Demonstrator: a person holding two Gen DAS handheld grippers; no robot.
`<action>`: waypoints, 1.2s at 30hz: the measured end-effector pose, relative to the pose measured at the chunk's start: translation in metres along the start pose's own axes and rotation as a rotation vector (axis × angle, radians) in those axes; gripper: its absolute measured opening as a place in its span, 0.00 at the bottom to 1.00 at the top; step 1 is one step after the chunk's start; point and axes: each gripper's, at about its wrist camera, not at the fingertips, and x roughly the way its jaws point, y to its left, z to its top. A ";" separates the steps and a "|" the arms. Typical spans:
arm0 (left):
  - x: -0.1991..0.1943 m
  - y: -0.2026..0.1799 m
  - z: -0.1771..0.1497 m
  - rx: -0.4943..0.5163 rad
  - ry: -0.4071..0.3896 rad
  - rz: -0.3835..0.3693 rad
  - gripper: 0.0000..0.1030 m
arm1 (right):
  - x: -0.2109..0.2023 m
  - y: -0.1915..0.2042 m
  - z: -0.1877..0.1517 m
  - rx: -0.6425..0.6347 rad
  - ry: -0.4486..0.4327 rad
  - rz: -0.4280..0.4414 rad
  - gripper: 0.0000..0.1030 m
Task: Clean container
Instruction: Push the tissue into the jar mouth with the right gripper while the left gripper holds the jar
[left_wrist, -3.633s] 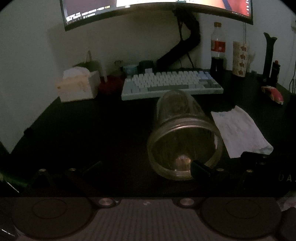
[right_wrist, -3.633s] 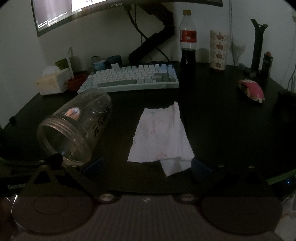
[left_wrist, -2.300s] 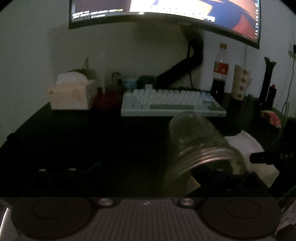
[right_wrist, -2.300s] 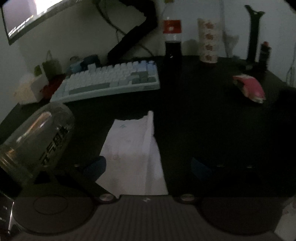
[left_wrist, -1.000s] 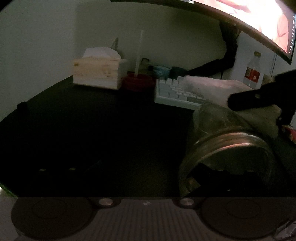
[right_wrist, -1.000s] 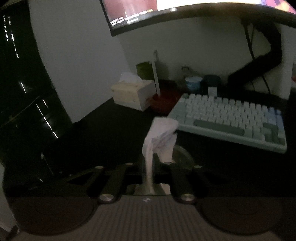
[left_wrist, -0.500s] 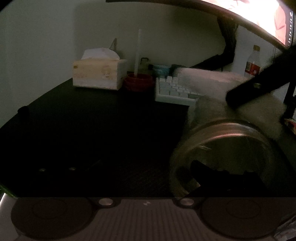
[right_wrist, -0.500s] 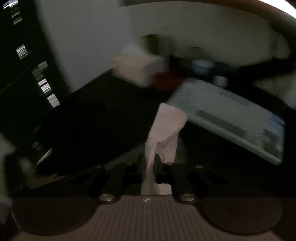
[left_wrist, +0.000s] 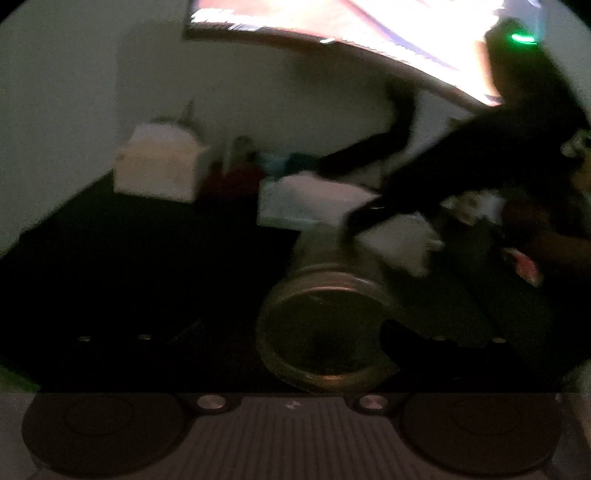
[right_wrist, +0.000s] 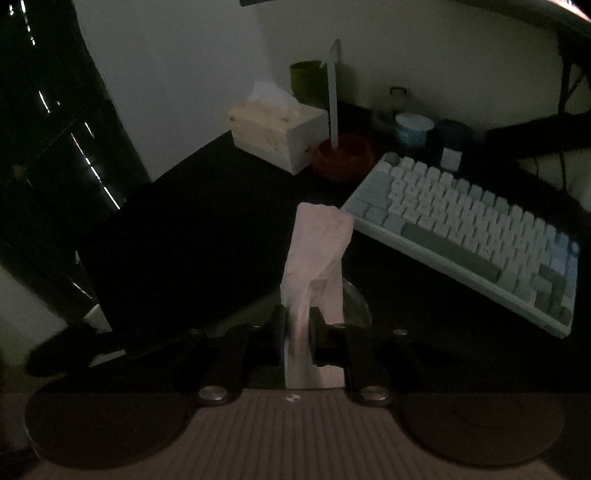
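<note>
tissue sits pinched in right hand-held gripper above jar; left hand-held gripper's state is unclear.

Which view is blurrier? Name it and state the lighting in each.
Left wrist view: motion-smeared, dim, the jar soft, the monitor blown out. Right wrist view: sharper, equally dim, tissue and keyboard readable, the desk nearly black.

The right gripper has black fingers, silver screws at the bottom of the frame, and a grey ribbed base.
</note>
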 end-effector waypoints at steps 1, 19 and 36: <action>-0.002 -0.005 -0.001 0.020 0.000 -0.016 1.00 | 0.002 -0.003 0.002 0.010 -0.001 -0.006 0.16; 0.066 -0.003 -0.025 -0.001 -0.024 -0.324 0.97 | -0.007 0.005 -0.008 0.019 0.008 0.043 0.16; 0.067 0.037 -0.022 -0.088 -0.085 -0.287 1.00 | 0.007 0.037 0.001 -0.059 -0.103 0.143 0.11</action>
